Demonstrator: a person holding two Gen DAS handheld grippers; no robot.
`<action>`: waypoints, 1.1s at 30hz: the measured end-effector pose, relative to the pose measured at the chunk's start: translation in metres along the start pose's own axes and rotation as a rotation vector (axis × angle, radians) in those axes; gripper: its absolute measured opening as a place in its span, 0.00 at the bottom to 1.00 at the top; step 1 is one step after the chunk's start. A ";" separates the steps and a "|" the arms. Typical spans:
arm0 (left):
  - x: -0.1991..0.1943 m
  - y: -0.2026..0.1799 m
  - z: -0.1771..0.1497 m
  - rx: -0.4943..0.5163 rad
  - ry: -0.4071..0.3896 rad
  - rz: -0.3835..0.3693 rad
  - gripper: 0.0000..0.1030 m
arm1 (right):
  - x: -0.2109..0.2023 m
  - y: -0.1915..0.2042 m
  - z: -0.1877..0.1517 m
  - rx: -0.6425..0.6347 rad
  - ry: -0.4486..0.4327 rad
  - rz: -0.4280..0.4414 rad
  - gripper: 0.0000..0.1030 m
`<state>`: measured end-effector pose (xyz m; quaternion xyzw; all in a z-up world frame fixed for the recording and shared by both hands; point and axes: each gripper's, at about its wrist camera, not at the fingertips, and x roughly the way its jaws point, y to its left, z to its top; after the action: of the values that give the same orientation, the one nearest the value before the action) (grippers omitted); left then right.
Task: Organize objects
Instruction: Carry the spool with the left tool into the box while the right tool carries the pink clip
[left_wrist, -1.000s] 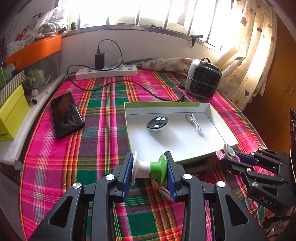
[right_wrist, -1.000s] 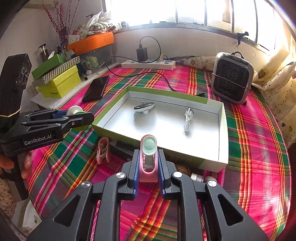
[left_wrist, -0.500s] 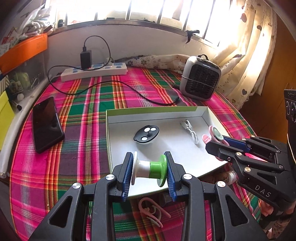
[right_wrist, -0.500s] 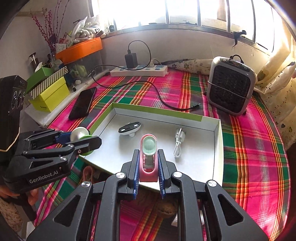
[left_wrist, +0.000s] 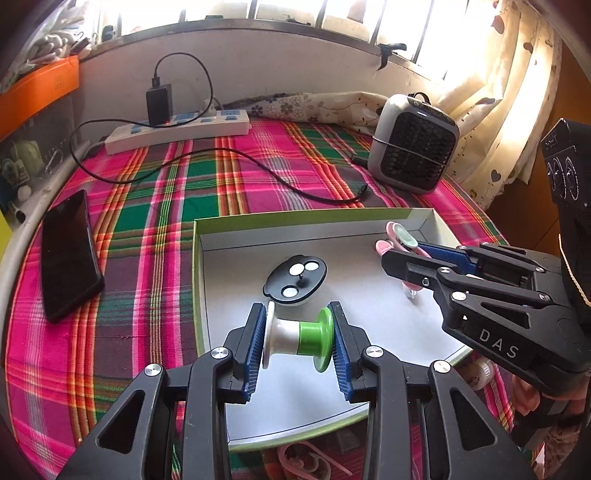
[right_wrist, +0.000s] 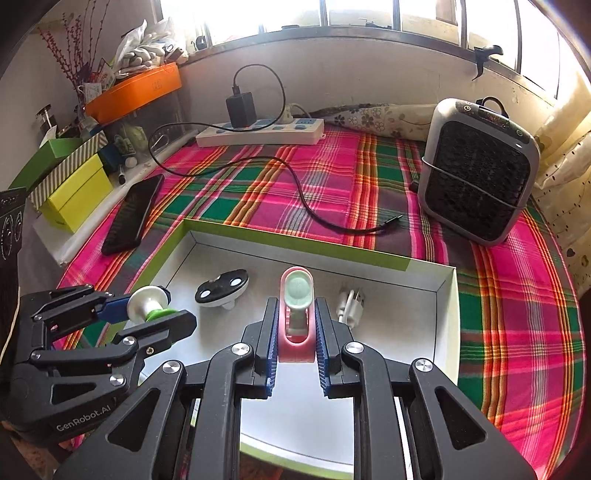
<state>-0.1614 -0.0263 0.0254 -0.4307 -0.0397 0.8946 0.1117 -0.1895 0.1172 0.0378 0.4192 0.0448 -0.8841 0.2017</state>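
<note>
Spool (left_wrist: 297, 341): left gripper (left_wrist: 297, 345) jaws clamped on it, now carried over the tray (left_wrist: 369, 216).
Pink clip (right_wrist: 295, 314): pinched in right gripper (right_wrist: 295, 354), likewise arrived above tray; release looks next.

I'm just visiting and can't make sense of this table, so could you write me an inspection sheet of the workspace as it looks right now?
Surface: plaid tablecloth, pink, green and orange.
Job's things: open box holds a black oval disc and a white plug.
Clutter: black phone, grey fan heater, pink clip in front of the box.
Grippers: left hand-held gripper shut on a white-and-green spool; right hand-held gripper shut on a pink clip with mint pad; both over the box.
Cables: black charger cable running from the white power strip.
Surroundings: window, curtain, orange tray, yellow-green boxes.
</note>
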 end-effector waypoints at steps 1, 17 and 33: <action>0.001 0.000 0.000 0.000 0.002 0.001 0.30 | 0.003 -0.001 0.001 0.002 0.005 0.002 0.18; 0.017 0.001 0.004 0.023 0.021 0.021 0.30 | 0.034 -0.010 0.012 0.014 0.048 -0.001 0.18; 0.024 -0.005 0.006 0.047 0.025 0.034 0.31 | 0.044 -0.011 0.012 0.010 0.074 -0.005 0.18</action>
<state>-0.1797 -0.0156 0.0122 -0.4399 -0.0100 0.8916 0.1072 -0.2278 0.1097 0.0112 0.4526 0.0490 -0.8686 0.1957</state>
